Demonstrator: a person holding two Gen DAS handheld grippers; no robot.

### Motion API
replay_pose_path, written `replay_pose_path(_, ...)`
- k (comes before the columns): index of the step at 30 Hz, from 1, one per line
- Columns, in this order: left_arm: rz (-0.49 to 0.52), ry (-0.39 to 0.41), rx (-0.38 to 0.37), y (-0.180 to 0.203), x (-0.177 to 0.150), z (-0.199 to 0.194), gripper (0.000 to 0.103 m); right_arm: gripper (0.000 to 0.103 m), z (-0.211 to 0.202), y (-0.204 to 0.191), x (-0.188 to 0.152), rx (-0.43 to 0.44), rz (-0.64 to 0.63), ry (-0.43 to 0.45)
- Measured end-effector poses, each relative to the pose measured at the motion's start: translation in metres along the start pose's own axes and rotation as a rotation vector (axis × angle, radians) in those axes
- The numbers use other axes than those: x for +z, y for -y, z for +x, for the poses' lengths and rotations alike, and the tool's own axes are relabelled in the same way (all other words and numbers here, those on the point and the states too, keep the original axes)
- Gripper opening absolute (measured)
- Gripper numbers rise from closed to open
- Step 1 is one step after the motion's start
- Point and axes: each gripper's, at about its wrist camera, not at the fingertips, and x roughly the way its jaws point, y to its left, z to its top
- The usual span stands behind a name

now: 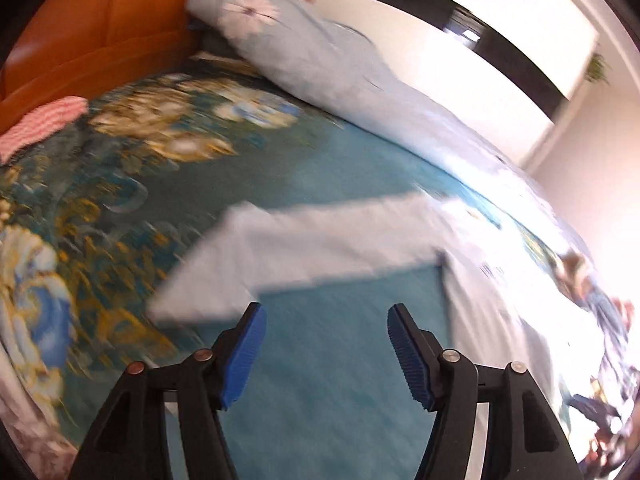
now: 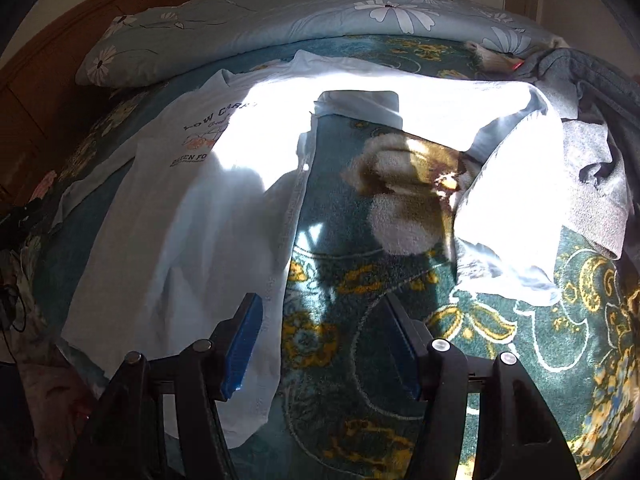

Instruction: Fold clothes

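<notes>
A pale blue T-shirt [image 2: 192,216] with dark printed lettering lies spread on the teal flowered bedspread [image 2: 360,300]; one sleeve [image 2: 516,208] is turned over at the right. In the left wrist view the shirt's sleeve [image 1: 304,248] stretches across the bedspread [image 1: 328,360], blurred by motion. My left gripper [image 1: 326,354] is open and empty, hovering just short of the sleeve's edge. My right gripper [image 2: 324,344] is open and empty above the shirt's lower hem, its left pad [image 2: 244,344] over the cloth.
A folded light blue flowered quilt [image 2: 280,16] [image 1: 304,48] lies along the far side of the bed. A grey garment [image 2: 596,168] is heaped at the right. A pink striped cloth [image 1: 40,124] sits by the orange wooden headboard [image 1: 92,24]. Strong sunlight washes out part of the shirt.
</notes>
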Motion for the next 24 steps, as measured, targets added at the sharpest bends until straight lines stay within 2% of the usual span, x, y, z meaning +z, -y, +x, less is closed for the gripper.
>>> replay_pose_path(2, 0.049, -0.065, -0.055, 0.025, -0.025, 0.004, 0.067, 0.062, 0.008, -0.009, -0.011, 0.022, -0.016, -0.024)
replay_pose_path(5, 0.12, -0.119, -0.072, 0.056, -0.054, 0.011, 0.068, 0.062, 0.01, -0.019, -0.02, 0.016, -0.04, -0.029)
replay_pose_path(7, 0.136, -0.144, -0.079, 0.069, -0.067, 0.016, 0.067, 0.047, 0.008, -0.024, -0.025, 0.028, -0.058, -0.043)
replay_pose_path(8, 0.135, -0.159, -0.086, 0.074, -0.072, 0.019, 0.067, 0.022, 0.008, -0.026, -0.028, 0.048, -0.062, -0.053)
replay_pose_path(9, 0.134, -0.173, -0.092, 0.077, -0.076, 0.021, 0.067, 0.008, 0.007, -0.028, -0.031, 0.073, -0.066, -0.062)
replay_pose_path(12, 0.133, -0.201, -0.089, 0.088, -0.089, 0.023, 0.067, 0.007, -0.004, -0.03, -0.04, 0.083, -0.099, -0.05)
replay_pose_path(15, 0.129, -0.217, -0.094, 0.091, -0.098, 0.021, 0.067, 0.007, -0.025, -0.012, -0.042, -0.016, -0.068, 0.018)
replay_pose_path(17, 0.125, -0.237, -0.097, 0.092, -0.105, 0.022, 0.067, 0.007, -0.03, 0.004, -0.043, -0.012, -0.016, 0.031)
replay_pose_path(19, 0.121, -0.259, -0.093, 0.094, -0.111, 0.024, 0.067, 0.004, -0.027, 0.008, -0.042, -0.052, -0.026, 0.025)
replay_pose_path(21, 0.125, -0.258, -0.102, 0.098, -0.115, 0.023, 0.067, 0.004, -0.028, 0.012, -0.039, -0.131, -0.056, 0.033)
replay_pose_path(24, 0.126, -0.266, -0.127, 0.106, -0.121, 0.023, 0.066, 0.004, -0.036, 0.026, -0.043, -0.038, 0.014, 0.059)
